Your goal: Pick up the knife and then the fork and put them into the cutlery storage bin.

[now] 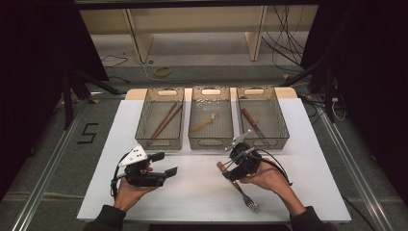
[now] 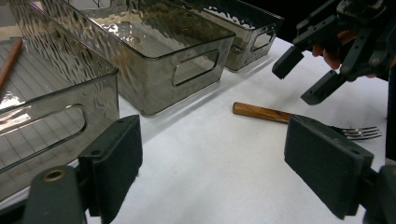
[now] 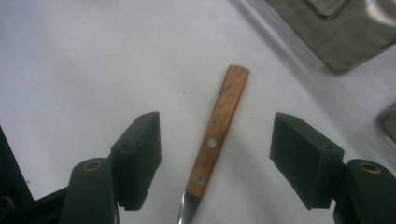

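Only readable mark: a black "5" on the floor (image 1: 87, 133), left of the table (image 1: 120, 159).

We note a grey floor (image 1: 43, 144) marked with a black 5 (image 1: 88, 133), loose cables (image 1: 284, 48) behind, a wooden shelf frame (image 1: 139, 38), dark surroundings.

Three bins (image 1: 160, 120), two chopsticks (image 1: 163, 121), one fork (image 1: 240, 185) (wood-handled), one knife (image 1: 254, 125).
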